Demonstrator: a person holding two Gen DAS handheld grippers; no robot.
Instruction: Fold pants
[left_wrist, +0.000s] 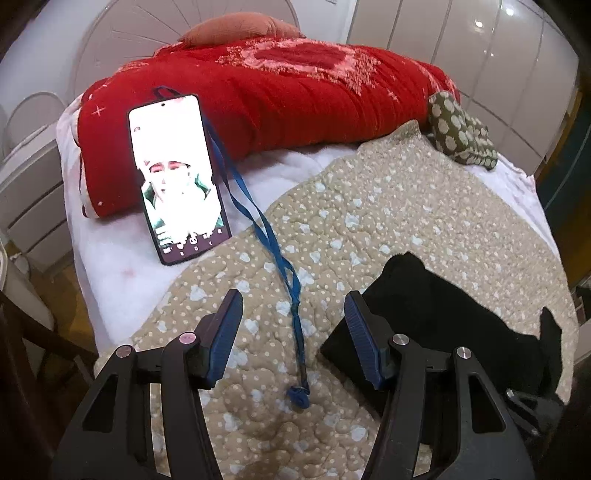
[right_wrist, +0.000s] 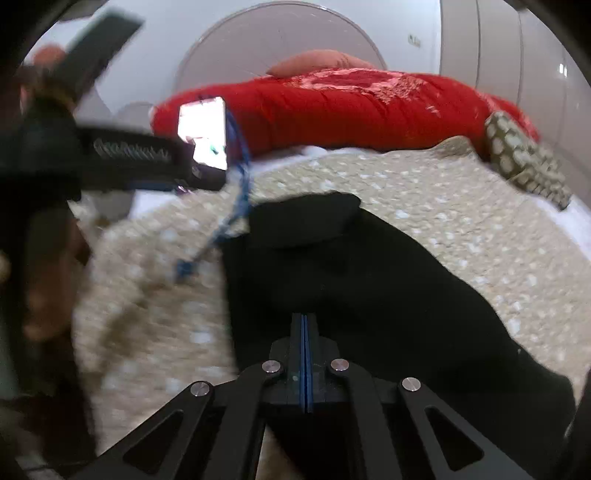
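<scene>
The black pants (left_wrist: 443, 306) lie bunched on the beige dotted quilt (left_wrist: 369, 221) at the lower right of the left wrist view. My left gripper (left_wrist: 293, 299) hovers open over the quilt just left of them, its right finger at the edge of the cloth, with nothing between the blue pads. In the right wrist view the pants (right_wrist: 351, 273) spread across the middle. My right gripper (right_wrist: 303, 317) sits low over them with its pads pressed flat together; no cloth shows between them. This view is blurred.
A lit phone (left_wrist: 181, 177) leans on a rolled red blanket (left_wrist: 277, 99), and its blue lanyard (left_wrist: 273, 251) trails down the quilt between my left fingers. A green patterned cushion (left_wrist: 461, 133) lies at the back right. White drawers (left_wrist: 29, 192) stand left of the bed.
</scene>
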